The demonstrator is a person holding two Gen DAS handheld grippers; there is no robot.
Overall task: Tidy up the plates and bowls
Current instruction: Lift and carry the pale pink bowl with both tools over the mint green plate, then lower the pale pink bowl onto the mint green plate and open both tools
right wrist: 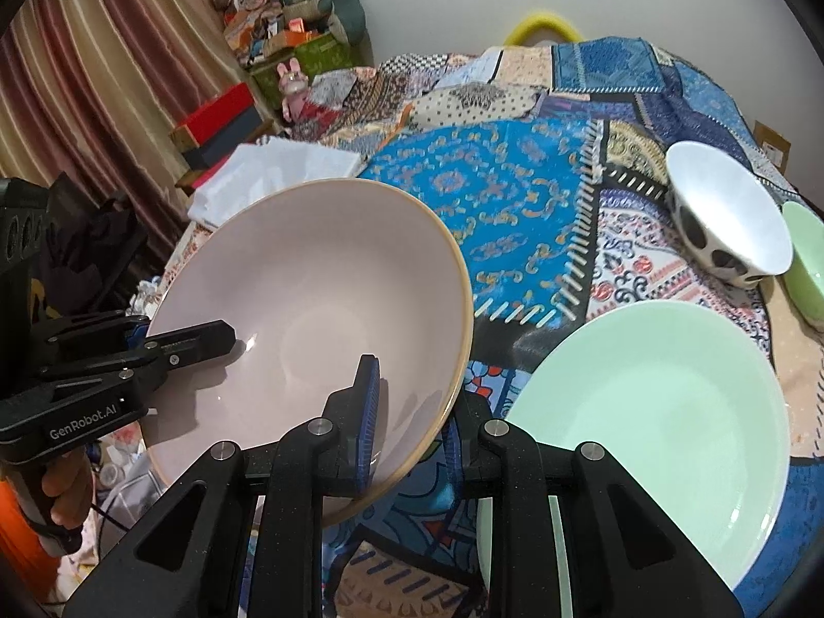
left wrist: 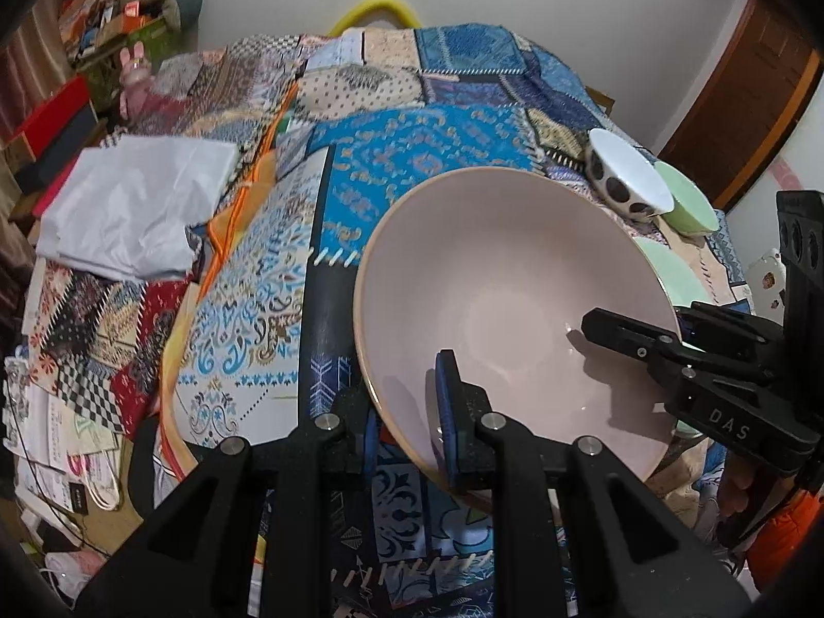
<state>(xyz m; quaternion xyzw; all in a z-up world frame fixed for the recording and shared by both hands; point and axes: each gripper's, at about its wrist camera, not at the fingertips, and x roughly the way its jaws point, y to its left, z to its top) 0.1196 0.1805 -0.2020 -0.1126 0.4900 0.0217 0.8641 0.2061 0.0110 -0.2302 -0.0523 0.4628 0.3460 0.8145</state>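
Pink bowl (right wrist: 309, 309) rim pinched inside right gripper (right wrist: 409, 422).

The pale green plate (left wrist: 664, 268) is almost wholly hidden behind the pink bowl (left wrist: 504, 298) in the left wrist view, and the green bowl (right wrist: 806, 262) is cut off by the right wrist view's edge. The bowl's wall covers each gripper's outer finger. Distant shelf clutter (right wrist: 288, 36) is too small to identify.
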